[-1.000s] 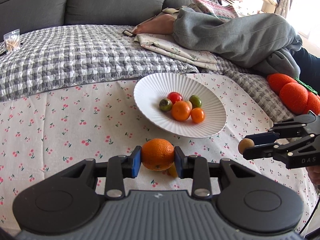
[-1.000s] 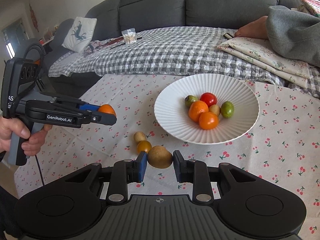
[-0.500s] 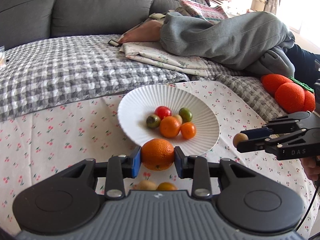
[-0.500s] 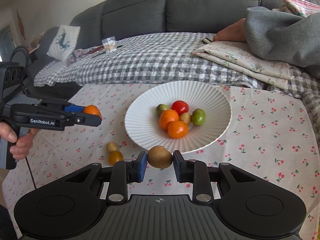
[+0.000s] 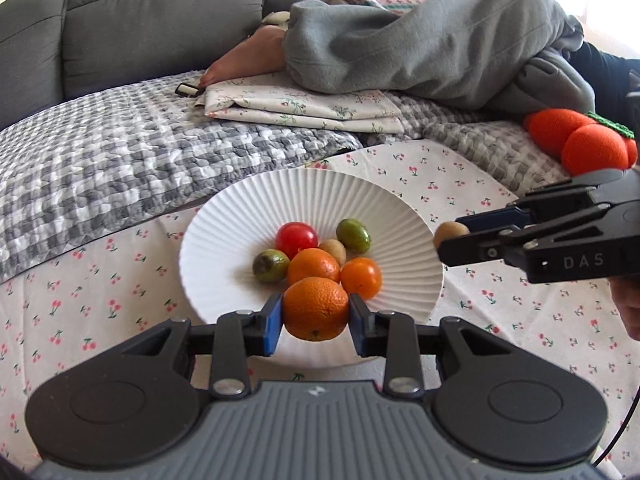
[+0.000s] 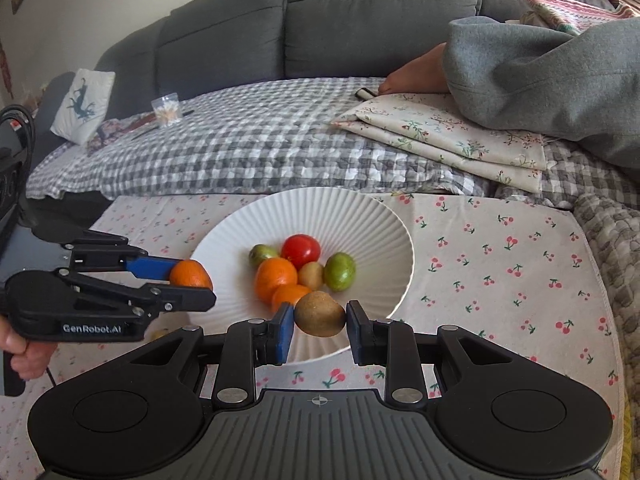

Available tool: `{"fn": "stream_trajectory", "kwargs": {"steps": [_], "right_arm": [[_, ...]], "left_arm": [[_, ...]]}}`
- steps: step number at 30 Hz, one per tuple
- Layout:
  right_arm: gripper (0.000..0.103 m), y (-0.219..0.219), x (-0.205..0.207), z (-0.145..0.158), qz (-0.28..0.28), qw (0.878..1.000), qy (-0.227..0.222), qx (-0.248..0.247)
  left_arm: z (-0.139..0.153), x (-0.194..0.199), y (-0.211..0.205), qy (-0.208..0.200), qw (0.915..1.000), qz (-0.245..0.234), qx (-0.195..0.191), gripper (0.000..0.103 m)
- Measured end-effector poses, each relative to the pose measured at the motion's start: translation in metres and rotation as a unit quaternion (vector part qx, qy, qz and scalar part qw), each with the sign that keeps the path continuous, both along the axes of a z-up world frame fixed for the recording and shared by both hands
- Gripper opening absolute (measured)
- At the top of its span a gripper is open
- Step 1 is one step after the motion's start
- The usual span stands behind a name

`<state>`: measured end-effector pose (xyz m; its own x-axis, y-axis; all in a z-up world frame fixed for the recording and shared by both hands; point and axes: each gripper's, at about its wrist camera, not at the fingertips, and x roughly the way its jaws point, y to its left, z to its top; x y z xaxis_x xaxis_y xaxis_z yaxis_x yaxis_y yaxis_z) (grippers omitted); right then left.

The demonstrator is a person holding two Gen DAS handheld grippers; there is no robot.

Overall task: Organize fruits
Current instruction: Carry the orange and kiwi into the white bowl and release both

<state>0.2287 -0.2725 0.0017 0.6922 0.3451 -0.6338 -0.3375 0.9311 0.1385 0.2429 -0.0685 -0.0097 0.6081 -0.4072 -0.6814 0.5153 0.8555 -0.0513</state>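
Left tongs [image 5: 316, 317]: I'm clamping the orange [image 5: 316, 309]; I lower it beside the pile, then release.
Right tongs [image 6: 319, 322]: I'm gripping the kiwi [image 6: 320, 313]; I set it in the plate [image 6: 384, 220] gently.

White ribbed plate [image 5: 224, 240] on cherry-print cloth [image 5: 460, 184]. Orange mandarin [image 5: 316, 309] between blue pads [image 5: 274, 322]. Brown kiwi [image 6: 320, 313]. Red tomato [image 5: 297, 238], green fruit [image 5: 353, 235]. Grey-white checked blanket [image 5: 120, 152]; dark grey sofa [image 5: 140, 28].
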Motion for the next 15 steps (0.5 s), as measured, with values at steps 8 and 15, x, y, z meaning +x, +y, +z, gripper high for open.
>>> {"fn": "stream_trajectory", "kwargs": {"steps": [8,15], "right_arm": [[0.027,0.008,0.02,-0.008,0.002,1.0,0.002,-0.007],[0.027,0.007,0.033,-0.017,-0.006,1.0,0.014,0.005]], "left_arm": [[-0.009,0.01,-0.008,-0.002,0.9999,-0.001,0.014,0.033],[-0.016,0.019,-0.008,0.002,0.9997,0.003,0.024,0.033]]}}
